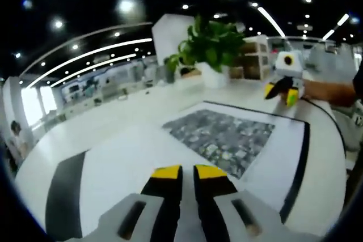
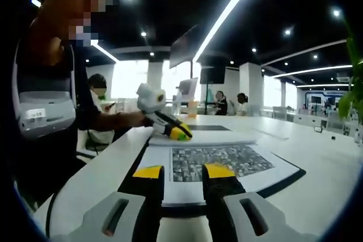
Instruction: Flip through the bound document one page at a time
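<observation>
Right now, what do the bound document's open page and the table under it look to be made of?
The bound document: paper, matte white, printed with a grey mosaic-like picture and a black border; the pages lie flat and thin, with a stacked edge under the left gripper in the right gripper view. The table: a smooth white top with a slight sheen, probably laminate or painted board; the pictures do not settle which.

The bound document (image 2: 227, 160) lies open, its pages smooth matt paper printed with a grey speckled block. The table (image 1: 113, 123) under it looks smooth, white and faintly glossy. Both the left gripper (image 1: 189, 172) and right gripper (image 2: 182, 171) look like matt grey and black plastic with yellow tips.
</observation>
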